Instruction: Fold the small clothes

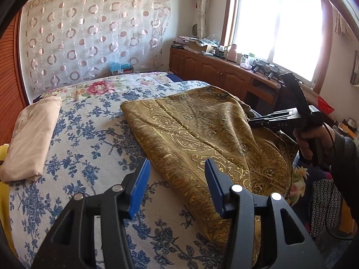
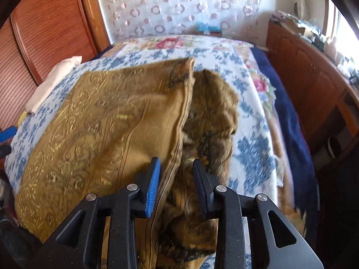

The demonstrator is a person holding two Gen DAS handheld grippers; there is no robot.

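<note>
While both tongs, left (image 1: 177, 183) and right (image 2: 176, 186), gape empty, the limp cloth (image 1: 202, 132) looks easiest pinched at its hemmed edge.

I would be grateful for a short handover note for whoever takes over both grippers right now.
Left gripper: open, empty, over the near left edge of the gold patterned cloth.
Right gripper: jaws apart, over the cloth's folded edge; nothing pinched. The picture is blurred, so contact is unclear.
Things: the gold cloth lies on the blue floral bedspread, with one layer folded over and a rumpled part showing at its right side. A beige folded piece lies at the bed's left edge.
Done: the first fold appears laid.
Left: probably tidy the rumpled part, then finish folding.
</note>
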